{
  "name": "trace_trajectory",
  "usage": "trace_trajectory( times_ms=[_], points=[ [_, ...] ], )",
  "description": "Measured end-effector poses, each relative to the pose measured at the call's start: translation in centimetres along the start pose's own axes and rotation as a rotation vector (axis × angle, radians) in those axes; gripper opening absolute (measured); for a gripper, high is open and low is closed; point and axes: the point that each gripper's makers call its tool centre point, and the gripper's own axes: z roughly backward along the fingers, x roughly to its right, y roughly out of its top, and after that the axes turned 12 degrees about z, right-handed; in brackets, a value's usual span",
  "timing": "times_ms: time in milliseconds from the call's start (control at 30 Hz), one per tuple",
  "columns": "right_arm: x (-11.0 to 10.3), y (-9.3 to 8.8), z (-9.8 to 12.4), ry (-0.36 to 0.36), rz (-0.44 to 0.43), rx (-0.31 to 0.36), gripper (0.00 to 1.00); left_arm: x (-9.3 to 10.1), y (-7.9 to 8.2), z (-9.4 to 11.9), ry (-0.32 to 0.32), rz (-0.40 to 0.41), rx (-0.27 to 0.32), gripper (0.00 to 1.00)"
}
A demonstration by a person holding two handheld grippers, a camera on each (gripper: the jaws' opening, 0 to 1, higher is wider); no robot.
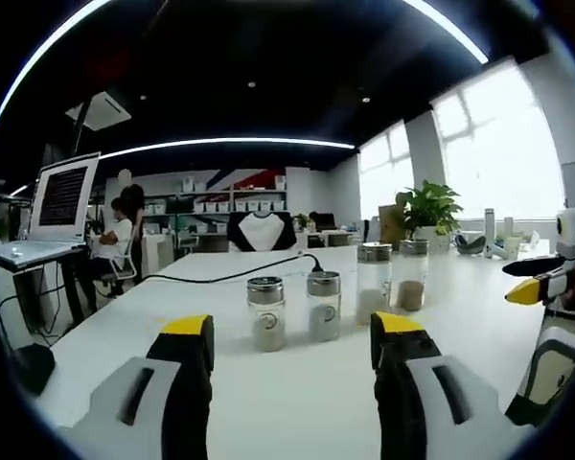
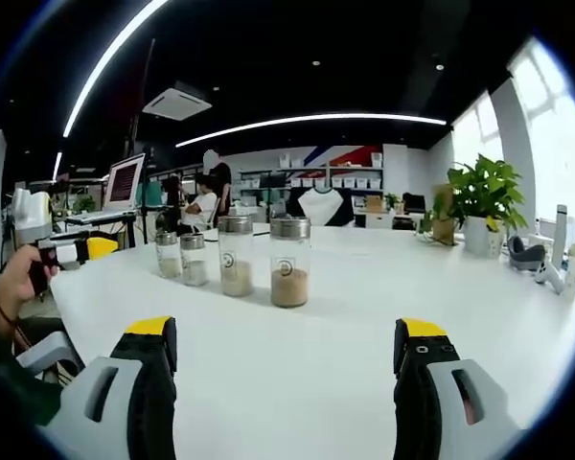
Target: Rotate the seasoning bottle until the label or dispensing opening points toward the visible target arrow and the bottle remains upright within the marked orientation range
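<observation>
Four clear glass seasoning bottles with perforated metal lids stand upright on the long white table [image 1: 268, 393]. Seen from the left gripper view, two short bottles sit side by side just ahead of the left gripper [image 1: 292, 345]: one [image 1: 266, 313] towards its left jaw, the other [image 1: 323, 306] nearer the middle of the gap. Two taller ones, [image 1: 374, 280] and [image 1: 412, 273], stand further back and to the right. The yellow-tipped jaws are spread wide, hold nothing and touch no bottle.

In the right gripper view the right gripper [image 2: 286, 347] is likewise spread wide and empty, resting short of the bottles. The tall bottle of tan seasoning [image 2: 290, 261] is closest to it, with the others trailing off to the left. A black cable [image 1: 232, 274] runs across the table behind the bottles, and a potted green plant [image 2: 481, 203] stands by the window.
</observation>
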Motion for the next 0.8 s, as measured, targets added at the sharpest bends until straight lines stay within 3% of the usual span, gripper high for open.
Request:
trace_trajectory(
  times_ms=[100, 200, 267, 433, 800],
  points=[
    [0.08, 0.02, 0.07, -0.006, 0.001, 0.001, 0.96, 0.87, 0.34, 0.06, -0.027, -0.025, 0.014, 0.88],
    [0.08, 0.17, 0.21, -0.011, 0.001, 0.006, 0.96, 0.91, 0.70, 0.21, -0.022, -0.027, 0.022, 0.90],
    [0.09, 0.22, 0.25, -0.013, 0.002, 0.008, 0.96, 0.90, 0.46, 0.13, -0.023, -0.018, 0.005, 0.98],
    [0.18, 0.34, 0.38, -0.021, 0.012, 0.016, 0.97, 0.45, -0.20, 0.20, 0.001, 0.032, -0.024, 1.00],
    [0.74, 0.52, 0.89, -0.041, 0.000, 0.026, 0.97, 0.51, 0.24, 0.44, 0.006, 0.063, 0.001, 1.00]
  ],
)
